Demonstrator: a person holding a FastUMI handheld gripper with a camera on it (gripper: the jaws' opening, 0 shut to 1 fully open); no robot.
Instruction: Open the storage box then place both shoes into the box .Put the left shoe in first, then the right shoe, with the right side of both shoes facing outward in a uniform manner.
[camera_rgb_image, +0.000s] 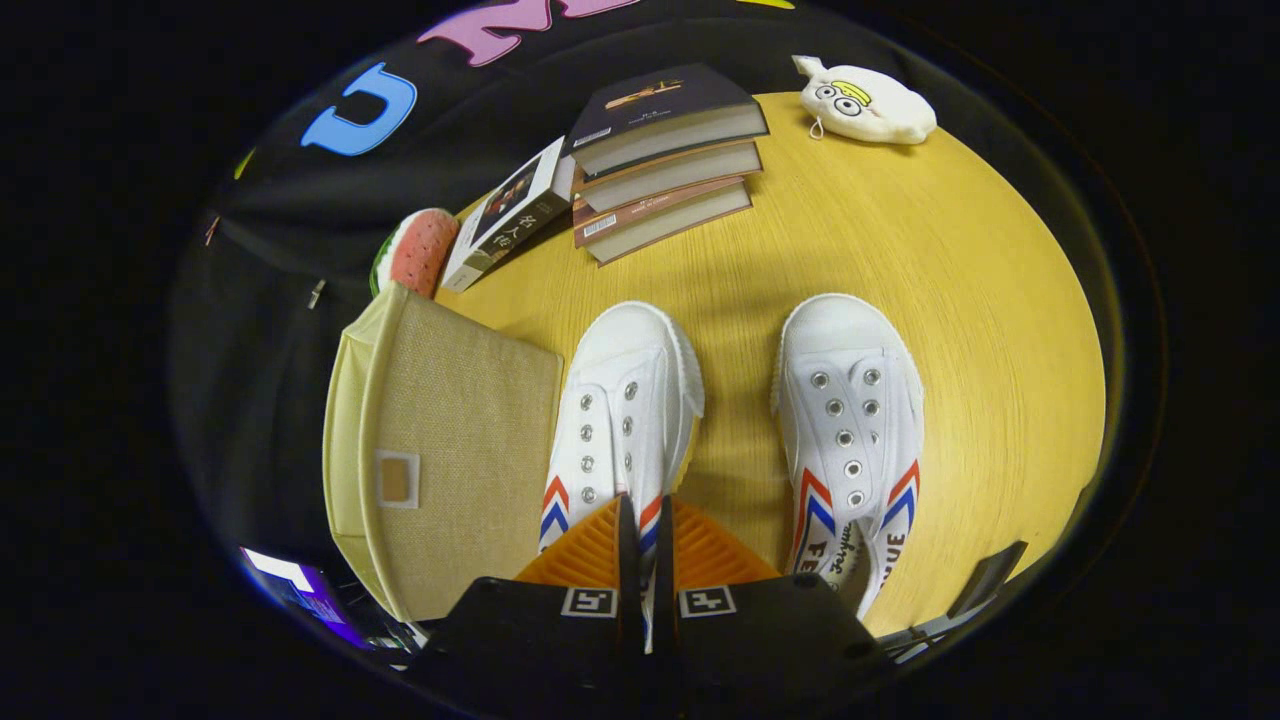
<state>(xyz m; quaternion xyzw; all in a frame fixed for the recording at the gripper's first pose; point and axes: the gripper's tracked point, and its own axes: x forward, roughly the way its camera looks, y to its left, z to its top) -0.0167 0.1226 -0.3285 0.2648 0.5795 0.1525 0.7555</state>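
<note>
Two white canvas shoes are sitting side by side on the yellow wooden table (950, 300), toes pointing away from me. My gripper (645, 525) is hovering over the left shoe (615, 420), its orange fingers (585, 550) nearly together with just a thin slit between them, and a strip of the shoe's rear part is showing through that slit. Whether the pads are actually pressing on the shoe, I cannot tell. The right shoe (850, 430) is lying apart from it, off to the right of my fingers, untouched. The beige fabric storage box (450, 460) is standing just beside the left shoe on its other side, lid closed. Beyond the shoes, a stack of books (665, 160) is lying on the table, with a boxed book (510, 215) leaning by it. A watermelon-slice toy (420, 250) is peeking out behind the box. A white plush toy (865, 100) is resting at the far edge.
</note>
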